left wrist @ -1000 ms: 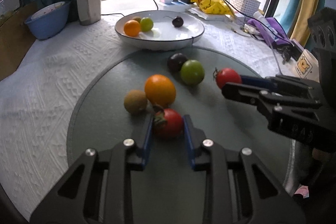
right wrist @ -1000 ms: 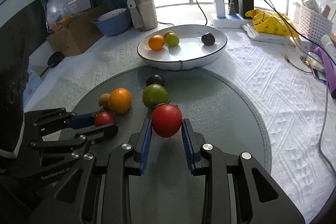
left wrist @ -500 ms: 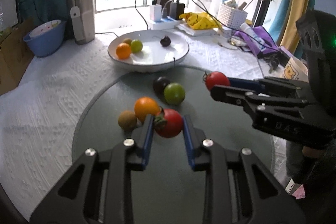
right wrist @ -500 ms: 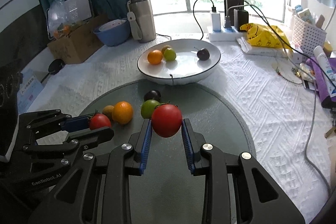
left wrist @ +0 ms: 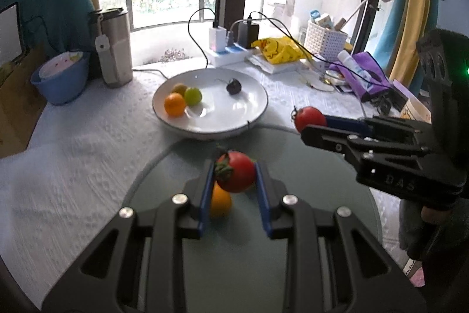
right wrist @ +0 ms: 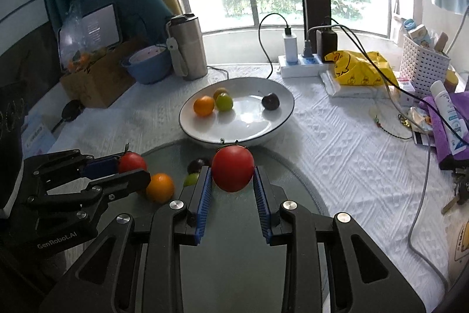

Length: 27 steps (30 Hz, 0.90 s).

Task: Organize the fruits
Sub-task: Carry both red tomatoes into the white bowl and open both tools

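My left gripper is shut on a red tomato with a green stem, held above the grey round mat. My right gripper is shut on a second red tomato, also lifted off the mat. Each gripper shows in the other's view, with its tomato. On the mat lie an orange, a green fruit and a dark plum. The white plate behind holds an orange, a green fruit, a brownish fruit and a dark plum.
A steel flask and blue bowl stand back left, beside a cardboard box. A power strip with cables, a yellow bag, a white basket and purple cloth crowd the right.
Both grippers have risen with their tomatoes and tilted up, so the plate and window show more and the fruits on the mat have slid lower in view.
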Motion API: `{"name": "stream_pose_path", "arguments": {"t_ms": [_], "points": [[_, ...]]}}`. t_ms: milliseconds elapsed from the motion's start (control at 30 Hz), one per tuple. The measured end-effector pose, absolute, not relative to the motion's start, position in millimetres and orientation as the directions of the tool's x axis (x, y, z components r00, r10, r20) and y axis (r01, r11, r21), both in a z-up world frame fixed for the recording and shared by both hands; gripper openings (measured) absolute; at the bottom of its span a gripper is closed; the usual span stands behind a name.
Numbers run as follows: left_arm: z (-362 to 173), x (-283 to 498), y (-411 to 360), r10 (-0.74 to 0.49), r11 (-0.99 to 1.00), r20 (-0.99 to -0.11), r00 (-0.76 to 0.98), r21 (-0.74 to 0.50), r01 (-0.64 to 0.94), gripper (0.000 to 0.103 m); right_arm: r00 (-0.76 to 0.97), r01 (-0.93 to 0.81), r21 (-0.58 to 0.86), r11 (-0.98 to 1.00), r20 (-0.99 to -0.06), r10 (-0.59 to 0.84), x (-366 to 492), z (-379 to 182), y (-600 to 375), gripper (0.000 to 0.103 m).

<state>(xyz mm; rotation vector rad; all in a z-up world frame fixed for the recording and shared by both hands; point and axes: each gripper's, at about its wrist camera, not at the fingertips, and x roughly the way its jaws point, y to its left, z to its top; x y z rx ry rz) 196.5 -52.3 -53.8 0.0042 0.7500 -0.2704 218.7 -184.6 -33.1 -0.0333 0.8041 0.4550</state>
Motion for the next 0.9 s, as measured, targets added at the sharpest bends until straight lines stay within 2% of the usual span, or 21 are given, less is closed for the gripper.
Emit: {"name": "stream_pose_path", "arguments": {"t_ms": [900], "points": [[-68.1, 292.3, -39.9, -0.247, 0.963, -0.67, 0.7, -0.094, 0.251, 0.029, 0.593, -0.421, 0.109, 0.9, -0.719, 0.364, 302.1, -41.3, -169.9, 0.031]]}}
